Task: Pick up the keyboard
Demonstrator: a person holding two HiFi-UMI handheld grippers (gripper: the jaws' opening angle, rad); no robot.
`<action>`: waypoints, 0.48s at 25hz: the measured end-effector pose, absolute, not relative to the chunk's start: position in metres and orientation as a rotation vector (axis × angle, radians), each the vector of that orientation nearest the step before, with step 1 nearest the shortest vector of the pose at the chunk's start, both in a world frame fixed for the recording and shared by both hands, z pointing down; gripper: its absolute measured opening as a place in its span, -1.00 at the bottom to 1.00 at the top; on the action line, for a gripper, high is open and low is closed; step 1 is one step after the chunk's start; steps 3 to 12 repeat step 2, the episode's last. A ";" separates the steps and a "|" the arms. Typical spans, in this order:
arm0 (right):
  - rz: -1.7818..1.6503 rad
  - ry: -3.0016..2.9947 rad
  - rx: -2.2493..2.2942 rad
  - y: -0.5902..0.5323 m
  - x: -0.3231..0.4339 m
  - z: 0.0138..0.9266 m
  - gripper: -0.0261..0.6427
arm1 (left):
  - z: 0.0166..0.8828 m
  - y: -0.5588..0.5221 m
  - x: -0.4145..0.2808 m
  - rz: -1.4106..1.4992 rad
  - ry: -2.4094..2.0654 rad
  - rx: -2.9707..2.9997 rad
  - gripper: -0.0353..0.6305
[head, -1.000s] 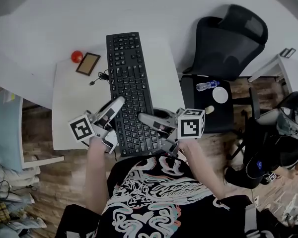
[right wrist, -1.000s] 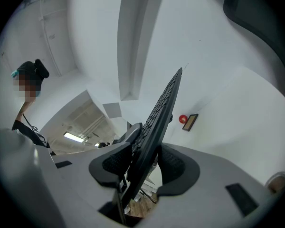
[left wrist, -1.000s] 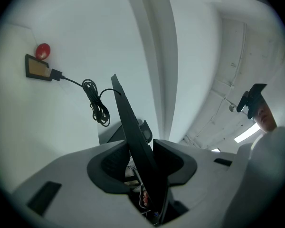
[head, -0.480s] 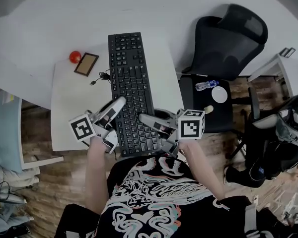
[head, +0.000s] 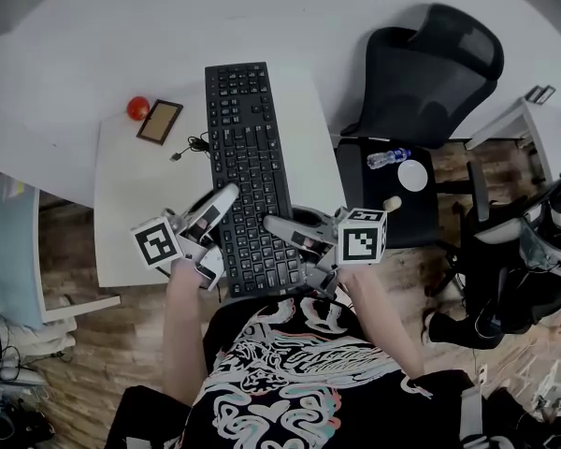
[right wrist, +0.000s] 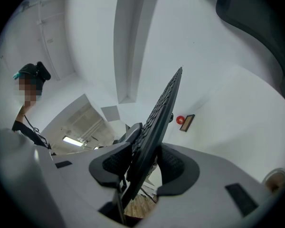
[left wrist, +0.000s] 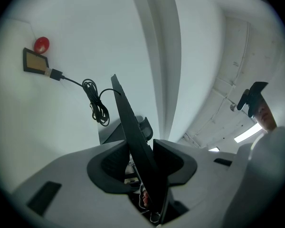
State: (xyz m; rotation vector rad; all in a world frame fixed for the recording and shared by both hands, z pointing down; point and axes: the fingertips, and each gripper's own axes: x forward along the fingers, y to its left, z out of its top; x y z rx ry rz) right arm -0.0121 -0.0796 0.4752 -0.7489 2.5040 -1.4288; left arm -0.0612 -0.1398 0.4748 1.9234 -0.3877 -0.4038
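- Most of the white desk (head: 131,213) shows from above. Its near edge at 6 o'clock is hidden behind the person's arms and printed shirt.
- One black office chair (head: 439,73) stands at 2 o'clock from the desk, its base out of sight below the seat.
- The black keyboard (head: 248,148) lies over the desk with its long axis running from 12 to 6 o'clock and its keys facing up. Its near end is partly covered by the claws. I cannot tell from above whether it is clear of the desktop. The key legends are too small to read.
- The left gripper (head: 217,204) is clamped on the keyboard's 9 o'clock long edge. In the left gripper view (left wrist: 143,161) both pads press the keyboard (left wrist: 133,127), which shows only edge-on.
- The right gripper (head: 276,227) grips the 3 o'clock edge. In the right gripper view (right wrist: 145,164) its pads squeeze the keyboard (right wrist: 161,108), again seen as a thin slab. Each marker cube carries only a square black-and-white pattern.
- A clear bottle (head: 389,159) lies on the seat, label unreadable.
- A coiled black cable (head: 193,145) lies just left of the keyboard.
- A tan-faced pad (head: 159,122) sits at 10 o'clock.
- A red ball (head: 136,108) sits just beside the pad.
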 end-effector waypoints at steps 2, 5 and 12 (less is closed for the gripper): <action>-1.433 2.498 -0.748 -0.079 -0.012 0.476 -0.37 | 0.476 -0.140 -0.061 -0.392 -0.391 1.927 -0.44; -1.433 2.498 -0.748 -0.079 -0.012 0.476 -0.37 | 0.476 -0.140 -0.061 -0.392 -0.391 1.927 -0.44; -1.433 2.498 -0.748 -0.079 -0.012 0.476 -0.37 | 0.476 -0.140 -0.061 -0.392 -0.391 1.927 -0.44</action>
